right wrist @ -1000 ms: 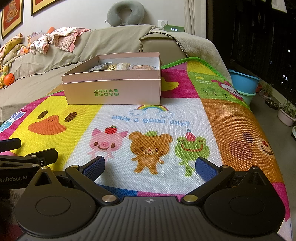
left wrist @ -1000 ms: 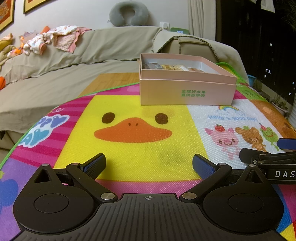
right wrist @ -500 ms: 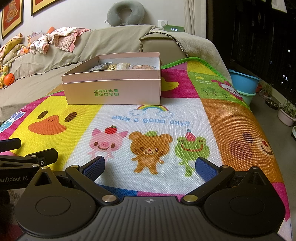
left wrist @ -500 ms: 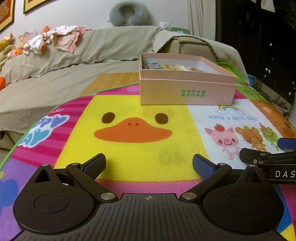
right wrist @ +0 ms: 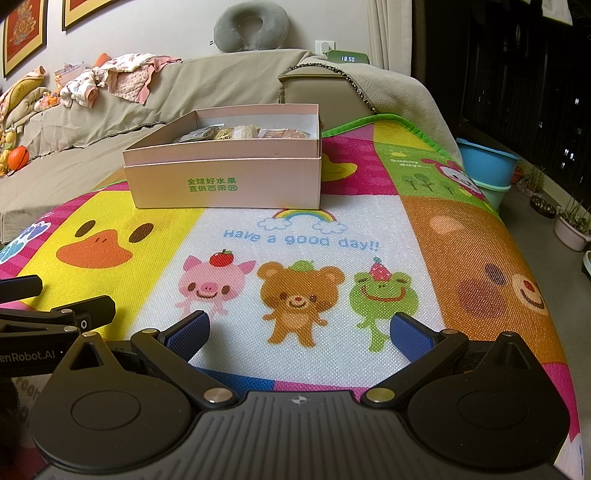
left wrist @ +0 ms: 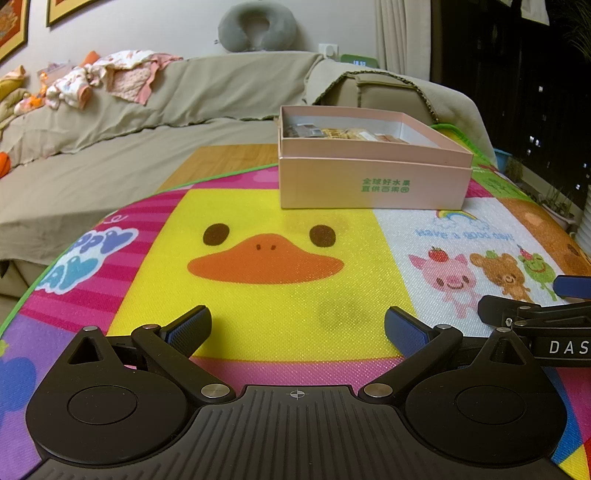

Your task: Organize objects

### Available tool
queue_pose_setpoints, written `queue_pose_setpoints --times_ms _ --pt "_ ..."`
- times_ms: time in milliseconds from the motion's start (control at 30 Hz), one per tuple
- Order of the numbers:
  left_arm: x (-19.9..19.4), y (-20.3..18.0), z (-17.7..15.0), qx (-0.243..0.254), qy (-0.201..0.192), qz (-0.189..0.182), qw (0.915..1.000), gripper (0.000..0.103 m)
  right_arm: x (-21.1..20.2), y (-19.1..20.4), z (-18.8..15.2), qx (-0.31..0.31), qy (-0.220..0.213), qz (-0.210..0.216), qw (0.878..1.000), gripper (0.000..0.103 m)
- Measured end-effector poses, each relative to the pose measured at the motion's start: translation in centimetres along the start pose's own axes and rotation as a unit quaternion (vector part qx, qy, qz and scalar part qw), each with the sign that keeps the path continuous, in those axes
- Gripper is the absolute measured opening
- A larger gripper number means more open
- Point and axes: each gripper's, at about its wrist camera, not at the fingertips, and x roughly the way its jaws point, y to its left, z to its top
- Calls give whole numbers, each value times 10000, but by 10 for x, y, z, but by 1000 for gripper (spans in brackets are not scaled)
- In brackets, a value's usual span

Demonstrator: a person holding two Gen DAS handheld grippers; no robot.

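A pink cardboard box (left wrist: 373, 184) (right wrist: 225, 182) with green lettering stands open at the far side of a colourful cartoon play mat (left wrist: 280, 295) (right wrist: 332, 236). Several wrapped snack packets (left wrist: 343, 133) (right wrist: 240, 133) lie inside it along the back wall. My left gripper (left wrist: 297, 326) rests low over the yellow duck panel, open, nothing between its blue pads. My right gripper (right wrist: 300, 330) sits over the bear picture, also open and empty. Each gripper shows at the edge of the other's view, the right gripper (left wrist: 535, 314) and the left gripper (right wrist: 55, 314).
A cloth-covered sofa (left wrist: 147, 122) with a pile of baby clothes (left wrist: 107, 79) runs behind the mat. A grey neck pillow (right wrist: 251, 26) and a digital clock (right wrist: 347, 58) sit on top. Blue and green basins (right wrist: 487, 162) and plant pots (right wrist: 570, 225) stand on the floor at right.
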Motion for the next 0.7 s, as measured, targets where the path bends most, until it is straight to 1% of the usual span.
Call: queue_pose_setpoints --times_ms 700 --pt "1 0 0 -4 18 -46 10000 103 0 0 0 0 2 1 10000 103"
